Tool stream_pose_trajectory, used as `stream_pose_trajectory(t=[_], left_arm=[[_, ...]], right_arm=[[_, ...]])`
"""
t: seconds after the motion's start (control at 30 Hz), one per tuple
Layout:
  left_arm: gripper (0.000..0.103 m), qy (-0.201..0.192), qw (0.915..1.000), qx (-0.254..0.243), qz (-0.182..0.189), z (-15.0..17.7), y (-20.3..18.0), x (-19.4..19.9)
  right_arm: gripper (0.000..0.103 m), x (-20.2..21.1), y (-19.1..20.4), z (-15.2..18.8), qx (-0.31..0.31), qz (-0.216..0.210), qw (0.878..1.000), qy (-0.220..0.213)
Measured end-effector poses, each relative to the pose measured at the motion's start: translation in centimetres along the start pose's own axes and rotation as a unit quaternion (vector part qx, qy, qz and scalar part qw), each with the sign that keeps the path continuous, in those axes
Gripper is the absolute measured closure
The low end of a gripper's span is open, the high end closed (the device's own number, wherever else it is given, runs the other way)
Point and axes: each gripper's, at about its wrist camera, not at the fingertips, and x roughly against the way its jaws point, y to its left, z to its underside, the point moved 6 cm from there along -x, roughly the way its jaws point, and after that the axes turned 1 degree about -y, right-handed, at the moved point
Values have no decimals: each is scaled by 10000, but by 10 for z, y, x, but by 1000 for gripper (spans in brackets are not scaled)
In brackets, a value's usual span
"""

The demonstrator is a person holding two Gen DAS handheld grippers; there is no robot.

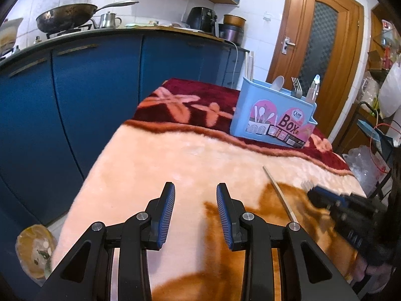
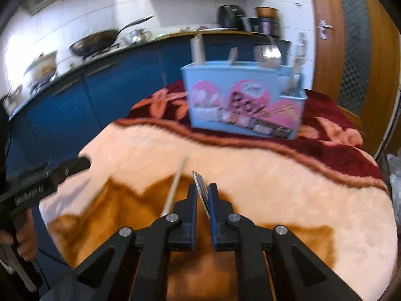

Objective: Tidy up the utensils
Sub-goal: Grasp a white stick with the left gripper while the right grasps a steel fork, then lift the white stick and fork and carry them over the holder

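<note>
A light blue utensil box point(image 1: 265, 100) point(image 2: 210, 80) stands at the far side of the blanket-covered table and holds a spoon, forks point(image 1: 296, 86) and other upright utensils. My left gripper point(image 1: 195, 188) hovers open over the pale blanket, nothing between its fingers; the right wrist view has it at the left point(image 2: 82, 163). My right gripper point(image 2: 202, 188) is shut on a metal fork point(image 2: 199, 183), tines pointing ahead toward the box; the left wrist view has it blurred at the right point(image 1: 313, 193). A wooden chopstick point(image 2: 175, 188) point(image 1: 280, 195) lies on the blanket between the two grippers.
The fluffy blanket point(image 1: 175, 160) covers the table, with its edge dropping off on the left. Blue kitchen cabinets point(image 1: 87, 87) run behind, with a wok point(image 1: 65, 18) on the counter. A wooden door point(image 1: 323, 50) and cluttered bags point(image 1: 363, 160) are on the right.
</note>
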Motion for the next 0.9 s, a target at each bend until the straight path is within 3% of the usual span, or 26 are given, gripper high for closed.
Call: stream_pose_trajectory(t=[0.3, 0.53, 0.67, 0.9], left_arm=[[68, 253, 9988, -232, 348, -14, -33, -16], [68, 697, 9928, -532, 815, -20, -71, -36], [68, 1054, 9885, -628, 883, -21, -85, -51], [75, 1653, 9782, -576, 1118, -22, -100, -71]], right_arm=[[97, 24, -58, -35, -1036, -216, 9934, -440], [98, 52, -72, -52, -1291, -351, 9872, -873], [99, 73, -74, -59, -1225, -395, 9832, -1292], [99, 86, -79, -61, -1293, -463, 9792, -1491]])
